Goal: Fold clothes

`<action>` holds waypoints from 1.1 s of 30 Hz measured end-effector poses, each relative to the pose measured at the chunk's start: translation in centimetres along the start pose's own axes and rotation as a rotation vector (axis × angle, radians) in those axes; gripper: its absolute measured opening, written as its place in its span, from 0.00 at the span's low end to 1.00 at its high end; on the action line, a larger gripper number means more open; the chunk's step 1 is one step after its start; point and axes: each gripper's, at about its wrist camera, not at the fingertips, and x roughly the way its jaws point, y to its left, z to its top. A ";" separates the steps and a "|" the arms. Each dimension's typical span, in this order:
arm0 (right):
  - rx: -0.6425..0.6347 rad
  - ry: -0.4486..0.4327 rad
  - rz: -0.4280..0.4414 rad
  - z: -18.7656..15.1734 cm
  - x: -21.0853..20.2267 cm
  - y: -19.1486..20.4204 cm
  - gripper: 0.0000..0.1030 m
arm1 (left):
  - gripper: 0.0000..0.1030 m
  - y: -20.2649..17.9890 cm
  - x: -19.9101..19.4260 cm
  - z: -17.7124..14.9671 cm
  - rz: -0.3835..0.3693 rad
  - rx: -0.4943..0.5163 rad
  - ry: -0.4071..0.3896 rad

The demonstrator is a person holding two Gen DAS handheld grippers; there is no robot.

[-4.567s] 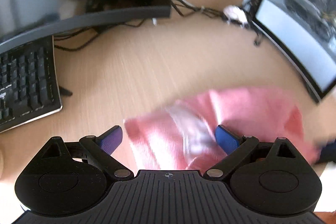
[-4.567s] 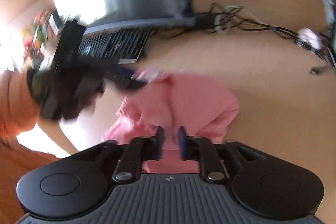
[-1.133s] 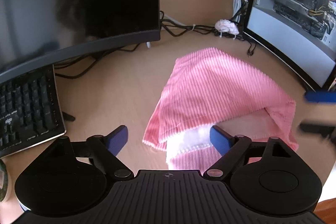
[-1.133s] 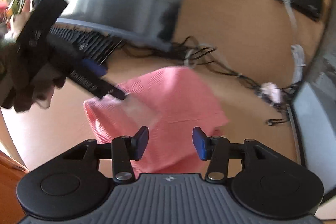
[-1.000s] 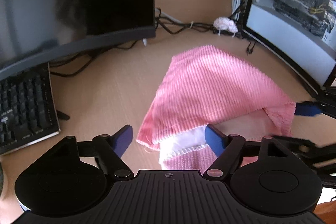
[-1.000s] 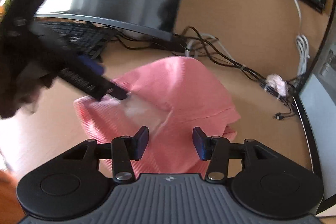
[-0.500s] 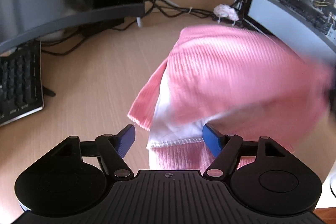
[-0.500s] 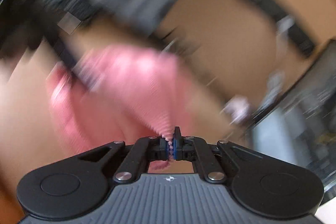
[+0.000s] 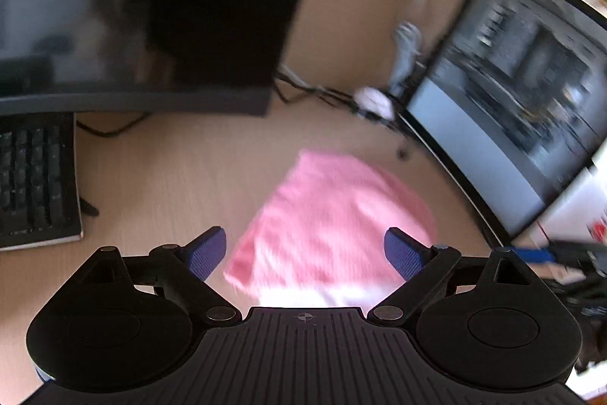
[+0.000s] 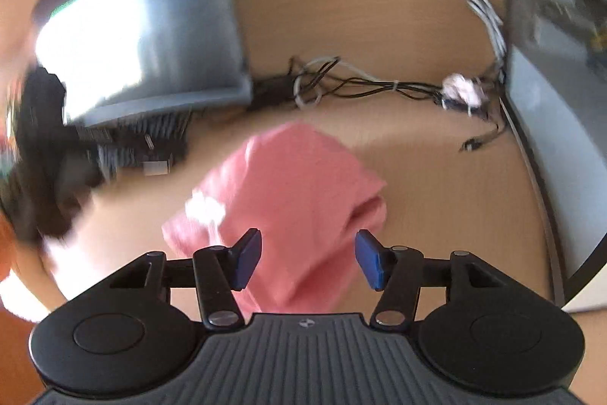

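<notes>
My left gripper (image 9: 305,253) hangs released above the desk, its 2 blue pads (image 9: 206,251) spread wide and gripping nothing. Between them, lower centre of the left wrist frame, lies the pink garment (image 9: 334,219), folded into a compact bundle on the wooden desk (image 9: 170,177), blurred. My right gripper (image 10: 308,259) is likewise released, jaws well apart, hovering over the same pink garment (image 10: 299,200) at centre frame; a white patch shows at its left edge. Left view: keyboard (image 9: 36,177) at left edge, dark monitor (image 9: 151,6) upper left, second monitor (image 9: 512,93) at right. Right view: tangled cables (image 10: 360,86) upper centre behind the garment.
</notes>
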 end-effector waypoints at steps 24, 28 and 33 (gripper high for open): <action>-0.211 0.029 -0.065 -0.2 3.1 3.6 0.60 | 0.07 0.7 2.6 -1.2 -0.009 -0.247 0.042; -0.234 -0.024 -0.047 1.0 3.1 4.4 0.60 | 0.06 -0.6 -0.4 -1.5 -0.033 -0.202 0.011; -0.280 -0.041 0.024 2.7 5.3 6.9 0.60 | 0.06 0.7 -0.4 -4.7 0.008 -0.233 0.092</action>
